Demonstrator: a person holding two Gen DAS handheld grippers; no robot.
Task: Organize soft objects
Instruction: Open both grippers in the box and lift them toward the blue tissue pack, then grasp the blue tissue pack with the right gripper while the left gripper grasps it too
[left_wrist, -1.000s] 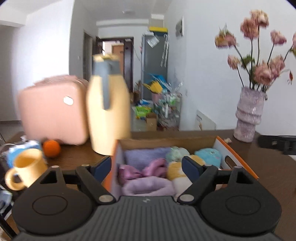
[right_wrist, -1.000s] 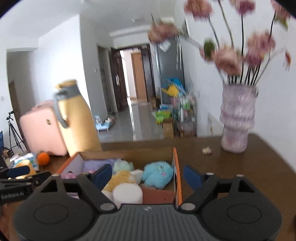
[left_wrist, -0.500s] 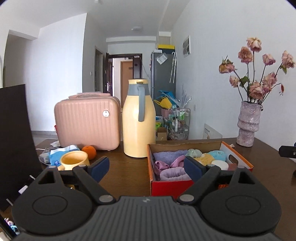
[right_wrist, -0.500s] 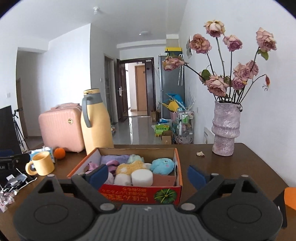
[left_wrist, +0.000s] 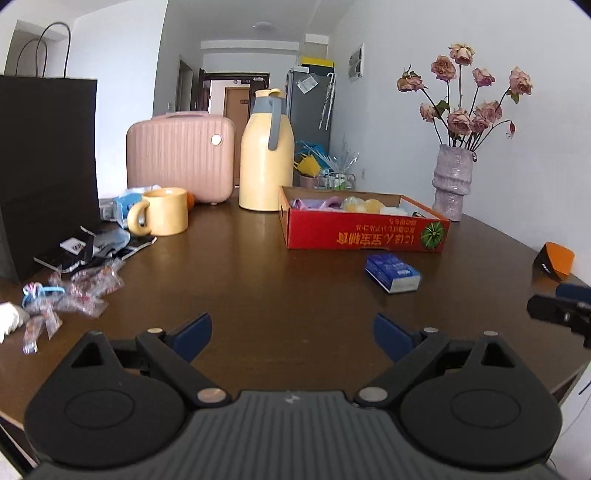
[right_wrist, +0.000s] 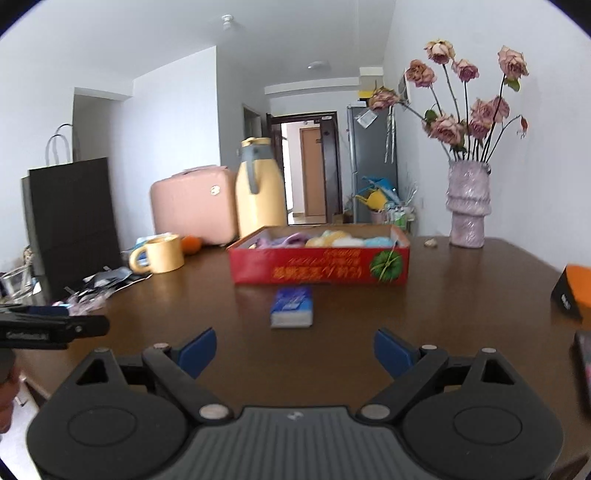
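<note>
A red cardboard box (left_wrist: 364, 229) (right_wrist: 319, 264) stands on the dark wooden table (left_wrist: 277, 280) and holds several soft objects: purple cloths (left_wrist: 317, 203), yellow and white plush pieces (right_wrist: 334, 238) and a blue one (right_wrist: 378, 240). A blue tissue pack (left_wrist: 393, 273) (right_wrist: 291, 306) lies on the table in front of the box. My left gripper (left_wrist: 291, 334) is open and empty, low over the near table. My right gripper (right_wrist: 295, 349) is open and empty, just short of the tissue pack.
A yellow mug (left_wrist: 162, 210), yellow thermos (left_wrist: 266, 158), pink case (left_wrist: 181, 155) and orange (right_wrist: 192, 244) stand at the back left. A black bag (left_wrist: 48, 166) and loose wrappers (left_wrist: 74, 288) lie left. A flower vase (right_wrist: 467, 206) stands back right; an orange-black object (left_wrist: 554, 258) lies right.
Both grippers have pulled back from the box toward the near table edge. The box now sits farther away and the tissue pack has come into view.
</note>
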